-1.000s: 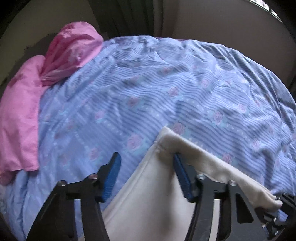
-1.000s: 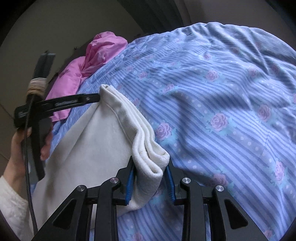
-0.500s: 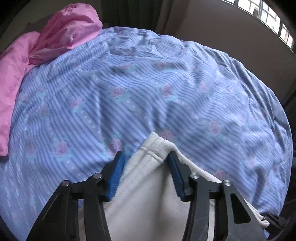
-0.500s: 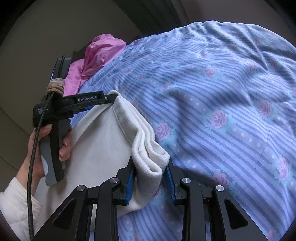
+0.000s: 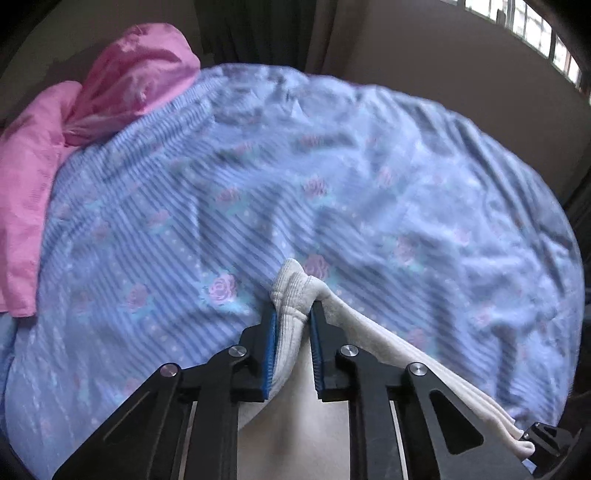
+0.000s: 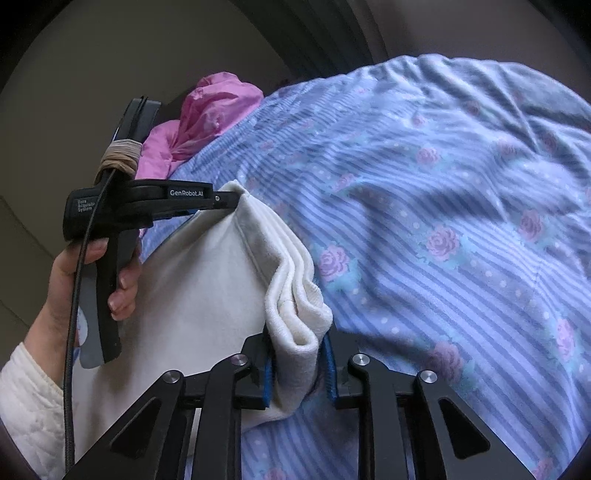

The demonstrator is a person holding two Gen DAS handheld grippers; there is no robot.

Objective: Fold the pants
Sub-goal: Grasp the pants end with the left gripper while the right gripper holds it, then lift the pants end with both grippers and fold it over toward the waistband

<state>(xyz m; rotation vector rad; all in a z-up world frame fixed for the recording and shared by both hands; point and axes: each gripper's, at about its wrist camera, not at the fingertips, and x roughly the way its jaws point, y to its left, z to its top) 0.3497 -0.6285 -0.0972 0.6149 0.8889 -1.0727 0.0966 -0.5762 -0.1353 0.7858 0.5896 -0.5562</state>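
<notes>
Cream pants [image 6: 192, 288] hang stretched between two hand-held grippers above a bed, their ribbed edge running taut from one grip to the other. The left hand-held gripper [image 5: 291, 321] is clamped on a bunched corner of the ribbed edge, blue pads pressed against the cloth on both sides. The right hand-held gripper [image 6: 297, 363] pinches the other corner, where several folded layers of fabric bulge up between its blue pads.

In the right wrist view, the left tool's black body carries white lettering reading "GenRobot.AI" [image 6: 186, 192], with a smaller label on its rear block that appears to read "Data Acquisition System" [image 6: 85, 205]. A bare hand [image 6: 74, 280] in a quilted white sleeve [image 6: 26, 413] grips its handle, a black cable [image 6: 72, 332] trailing down past the wrist and a tan band [image 6: 120, 157] wound around the upper stem.

Below the pants lies a blue striped bedspread [image 5: 369, 192] printed with pink roses, rumpled in places. Pink bedding [image 5: 122, 81] is heaped at the far left of the bed. A window [image 5: 535, 33] shows at the upper right of the blurred left wrist view.
</notes>
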